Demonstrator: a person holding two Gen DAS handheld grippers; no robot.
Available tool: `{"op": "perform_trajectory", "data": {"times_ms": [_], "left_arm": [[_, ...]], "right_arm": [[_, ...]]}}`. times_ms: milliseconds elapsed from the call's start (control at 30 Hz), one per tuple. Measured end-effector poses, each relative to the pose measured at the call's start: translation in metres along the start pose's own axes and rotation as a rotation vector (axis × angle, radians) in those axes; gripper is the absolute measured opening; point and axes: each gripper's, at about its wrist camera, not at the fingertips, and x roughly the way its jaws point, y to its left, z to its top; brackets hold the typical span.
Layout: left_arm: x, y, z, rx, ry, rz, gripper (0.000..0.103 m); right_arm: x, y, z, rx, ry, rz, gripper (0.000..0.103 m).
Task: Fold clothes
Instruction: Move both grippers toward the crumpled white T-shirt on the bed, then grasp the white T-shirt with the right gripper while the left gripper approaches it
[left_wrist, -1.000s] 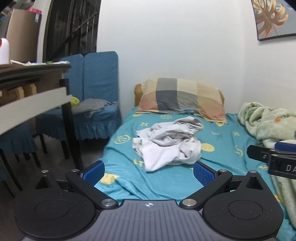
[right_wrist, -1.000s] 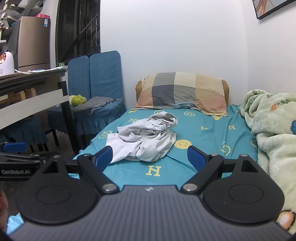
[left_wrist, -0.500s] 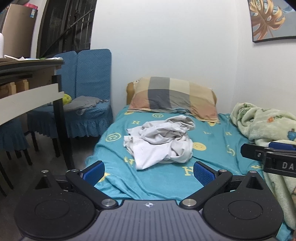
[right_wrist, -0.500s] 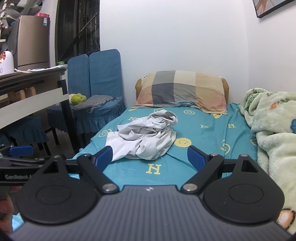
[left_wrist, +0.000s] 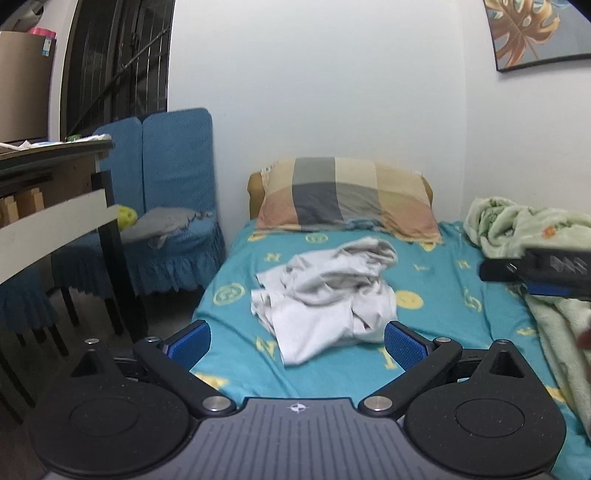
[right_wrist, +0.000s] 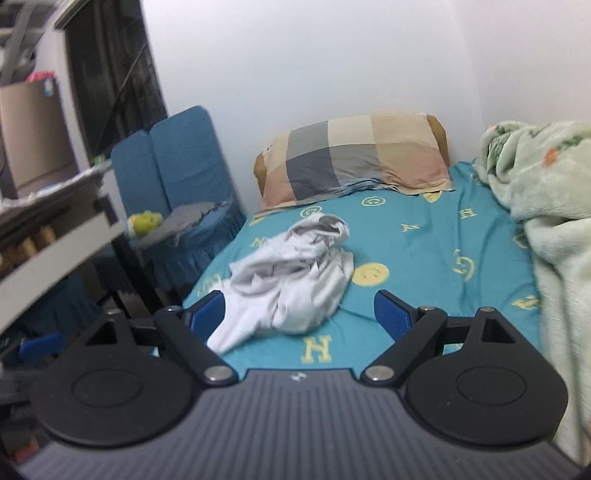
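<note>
A crumpled white garment (left_wrist: 325, 295) lies in a heap in the middle of the teal bed sheet (left_wrist: 454, 295); it also shows in the right wrist view (right_wrist: 291, 280). My left gripper (left_wrist: 297, 341) is open and empty, held short of the garment's near edge. My right gripper (right_wrist: 299, 314) is open and empty, its left finger close to the garment's near corner; it also shows at the right edge of the left wrist view (left_wrist: 535, 275). Neither gripper touches the cloth.
A checked pillow (left_wrist: 343, 201) lies at the head of the bed. A pale green blanket (right_wrist: 546, 206) is bunched along the bed's right side. Blue covered chairs (left_wrist: 173, 206) and a desk (left_wrist: 55, 206) stand left of the bed.
Both grippers have moved closer to the bed and the garment. The right gripper has tilted and swung forward. The garment has not moved.
</note>
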Motion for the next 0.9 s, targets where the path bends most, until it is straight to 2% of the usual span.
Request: {"op": "perform_trajectory", "data": {"times_ms": [67, 100, 133, 233, 300, 433, 500, 533, 567, 600, 633, 667, 833, 900], "left_arm": [[0.014, 0.007, -0.002, -0.037, -0.006, -0.01, 0.102], [0.021, 0.011, -0.006, -0.061, -0.005, -0.015, 0.102], [0.028, 0.015, -0.009, -0.084, -0.005, -0.019, 0.102], [0.043, 0.025, -0.015, -0.093, -0.032, -0.023, 0.103], [0.054, 0.035, -0.019, -0.123, -0.04, -0.037, 0.103], [0.078, 0.053, -0.028, -0.214, -0.014, -0.104, 0.103], [0.088, 0.057, -0.032, -0.235, 0.013, -0.109, 0.103], [0.092, 0.059, -0.035, -0.244, 0.026, -0.112, 0.103], [0.095, 0.061, -0.038, -0.252, 0.032, -0.119, 0.103], [0.097, 0.063, -0.04, -0.256, 0.033, -0.121, 0.103], [0.097, 0.064, -0.04, -0.255, 0.035, -0.113, 0.103], [0.098, 0.065, -0.041, -0.255, 0.037, -0.105, 0.103], [0.082, 0.069, -0.033, -0.289, -0.026, -0.125, 0.103], [0.073, 0.07, -0.028, -0.3, -0.046, -0.135, 0.103]], "right_arm": [[0.031, -0.004, 0.011, 0.041, 0.008, 0.004, 0.089], [0.047, -0.006, 0.017, 0.062, 0.012, 0.005, 0.086], [0.062, -0.009, 0.023, 0.082, 0.016, 0.007, 0.078], [0.116, -0.017, 0.036, 0.141, 0.036, 0.004, 0.077], [0.161, -0.023, 0.04, 0.163, 0.05, -0.008, 0.073], [0.236, -0.026, 0.041, 0.204, 0.066, 0.004, 0.066], [0.264, -0.023, 0.034, 0.206, 0.119, -0.045, 0.065], [0.275, -0.021, 0.03, 0.203, 0.142, -0.074, 0.062], [0.284, -0.02, 0.025, 0.206, 0.169, -0.086, 0.045], [0.289, -0.019, 0.022, 0.213, 0.189, -0.075, 0.035], [0.288, -0.017, 0.021, 0.216, 0.186, -0.078, 0.03], [0.282, -0.013, 0.022, 0.212, 0.162, -0.086, 0.019], [0.231, 0.009, 0.036, 0.08, 0.106, -0.069, 0.013], [0.193, 0.016, 0.044, 0.043, 0.077, -0.039, 0.013]]}}
